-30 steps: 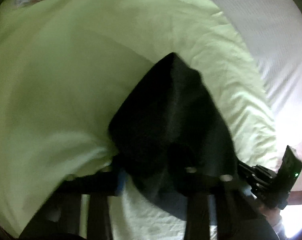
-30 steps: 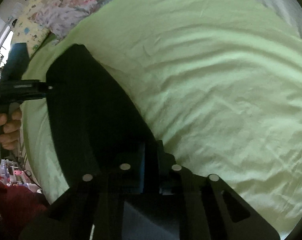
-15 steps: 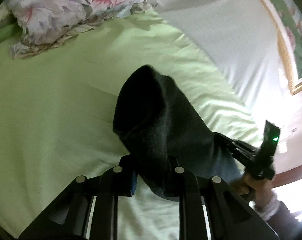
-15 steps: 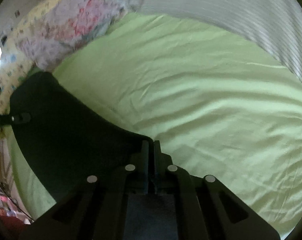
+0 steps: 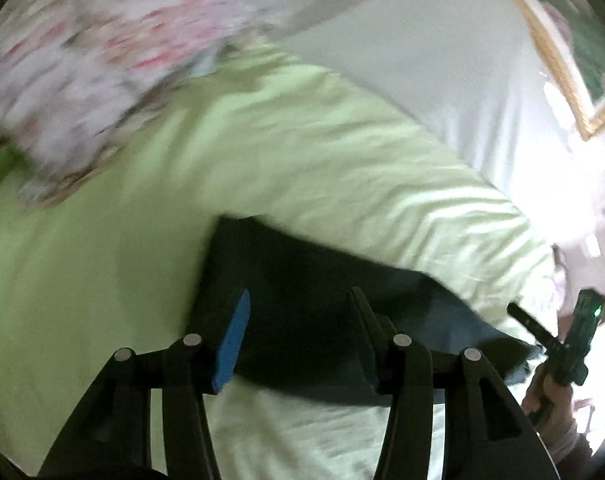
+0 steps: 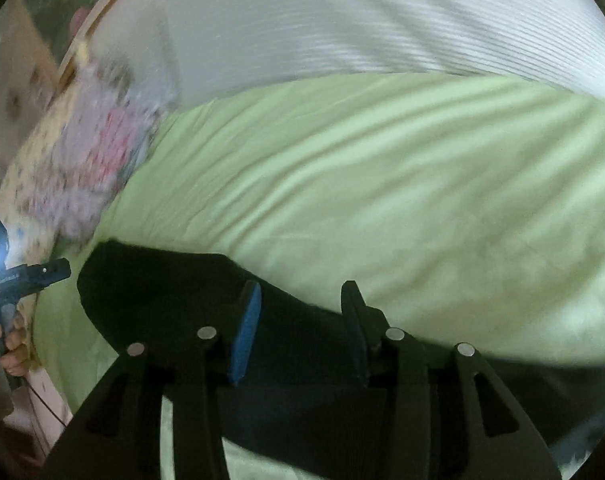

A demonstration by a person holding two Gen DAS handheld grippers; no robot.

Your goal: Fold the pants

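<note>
Both let go! The left gripper (image 5: 298, 336) and right gripper (image 6: 298, 328) jaws have just been opening, releasing the dark pants (image 5: 322, 280) onto the green bed (image 5: 102, 260) (fold laid). Next up, I'd say: regrasp for another fold.

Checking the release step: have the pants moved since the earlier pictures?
Yes. The pants hung bunched from both shut claws; now they lie flat on the green sheet, with the left claw and right claw just opened above them.
</note>
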